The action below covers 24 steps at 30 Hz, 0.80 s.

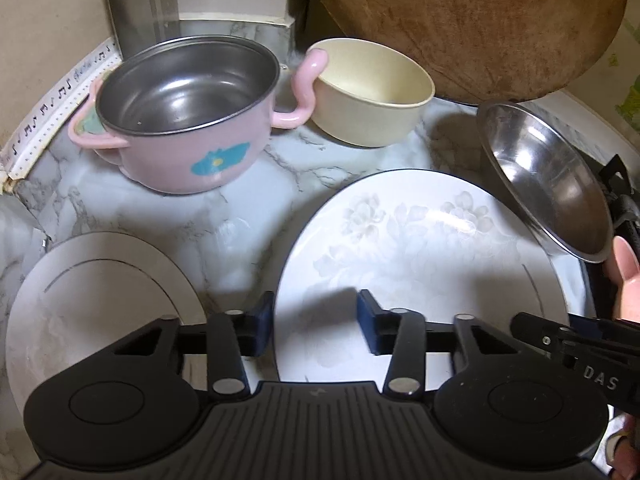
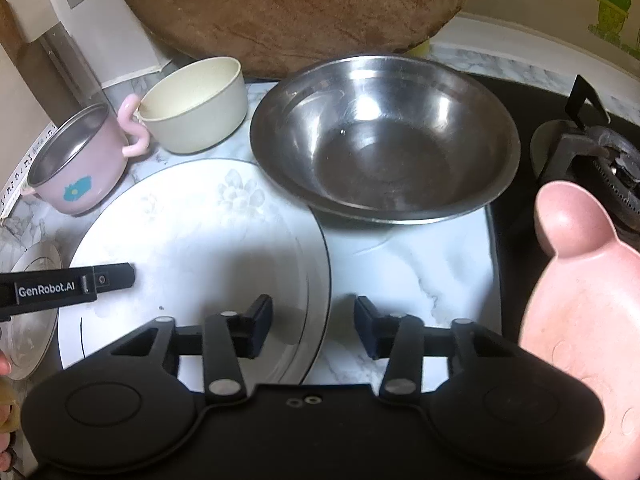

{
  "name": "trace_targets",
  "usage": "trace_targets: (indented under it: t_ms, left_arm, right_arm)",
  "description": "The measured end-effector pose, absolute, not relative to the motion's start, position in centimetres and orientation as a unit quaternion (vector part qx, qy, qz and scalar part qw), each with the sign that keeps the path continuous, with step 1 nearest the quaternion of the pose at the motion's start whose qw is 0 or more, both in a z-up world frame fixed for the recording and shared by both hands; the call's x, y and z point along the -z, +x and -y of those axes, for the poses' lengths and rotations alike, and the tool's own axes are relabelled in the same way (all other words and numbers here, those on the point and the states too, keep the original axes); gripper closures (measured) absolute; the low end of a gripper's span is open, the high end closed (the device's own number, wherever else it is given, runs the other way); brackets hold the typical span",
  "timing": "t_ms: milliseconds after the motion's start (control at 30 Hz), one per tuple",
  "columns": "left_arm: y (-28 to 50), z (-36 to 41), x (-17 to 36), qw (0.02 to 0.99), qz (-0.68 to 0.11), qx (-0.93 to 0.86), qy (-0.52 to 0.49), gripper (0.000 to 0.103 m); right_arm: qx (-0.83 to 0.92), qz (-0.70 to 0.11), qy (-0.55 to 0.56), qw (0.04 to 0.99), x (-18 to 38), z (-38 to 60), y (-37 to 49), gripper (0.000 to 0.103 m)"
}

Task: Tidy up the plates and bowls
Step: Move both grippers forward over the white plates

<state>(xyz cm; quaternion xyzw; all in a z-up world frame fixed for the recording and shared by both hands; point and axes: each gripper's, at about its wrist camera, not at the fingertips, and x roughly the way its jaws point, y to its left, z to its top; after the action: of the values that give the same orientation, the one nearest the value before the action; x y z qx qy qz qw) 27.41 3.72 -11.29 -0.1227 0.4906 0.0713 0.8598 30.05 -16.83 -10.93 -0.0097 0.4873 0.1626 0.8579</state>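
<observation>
Plate (image 1: 420,248): flat on table (image 1: 168,208), between both claws. Left claw (image 1: 316,322) part-closed astride its left rim, right claw (image 2: 314,326) astride its right rim; neither visibly clamped. Advice: seat pads squarely, lift level, clear of steel bowl (image 2: 384,140).

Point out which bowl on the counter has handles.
The pink bowl with the blue flower and steel lining: curly pink handles stick out on both sides. The cream bowl and the steel bowl have plain rims.
</observation>
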Motion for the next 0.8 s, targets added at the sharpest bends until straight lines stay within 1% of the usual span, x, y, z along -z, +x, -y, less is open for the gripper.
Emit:
trace_targets:
  t_ms: [100, 133, 267, 500, 800]
  left_arm:
    - [27.1, -3.8, 11.2, 0.861, -0.489, -0.074, -0.121, 0.068]
    - [27.0, -3.9, 11.2, 0.861, -0.487, -0.075, -0.122, 0.07]
    - [26.6, -3.8, 10.9, 0.862, -0.487, -0.08, -0.112, 0.074]
    - [25.0, -2.9, 10.7, 0.861, -0.492, -0.066, -0.11, 0.076]
    - [21.0, -0.8, 10.3, 0.856, -0.505, -0.046, -0.097, 0.076]
  right_arm:
    - [-0.167, -0.485, -0.005, 0.858, 10.8, 16.9, 29.9, 0.07]
    - [-0.169, -0.485, -0.002, 0.858, 10.7, 16.9, 29.8, 0.075]
    - [-0.163, -0.481, 0.005, 0.862, 10.6, 17.1, 29.5, 0.08]
    - [-0.16, -0.483, 0.01, 0.861, 10.4, 18.2, 28.2, 0.082]
    - [-0.156, -0.496, 0.017, 0.854, 10.2, 20.7, 24.4, 0.083]
